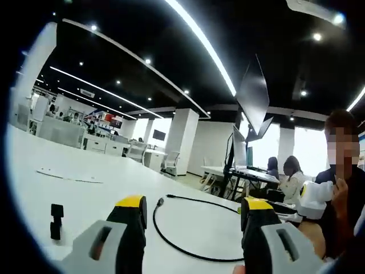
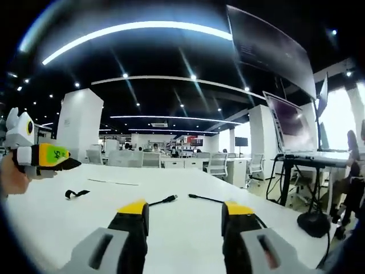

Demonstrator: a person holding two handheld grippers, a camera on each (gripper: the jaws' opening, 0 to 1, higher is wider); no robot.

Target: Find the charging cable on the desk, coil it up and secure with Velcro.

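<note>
- Cable [image 1: 188,242] lies loose on the desk [image 1: 85,194], curving between the left gripper's [image 1: 194,214] spread, empty jaws.
- Velcro strap [image 1: 55,221] lies left of the cable, apart.
- Right gripper [image 2: 185,214] hovers with jaws spread near the cable's ends [image 2: 171,199].

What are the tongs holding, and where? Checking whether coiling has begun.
Nothing. Both tongs, left and right, are open; the cable lies loose on the desk.

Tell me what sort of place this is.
Most likely an open-plan office or lab: a long white desk with a black charging cable on it, rows of desks with office chairs beyond, monitors on stands, and strip lights overhead.
</note>
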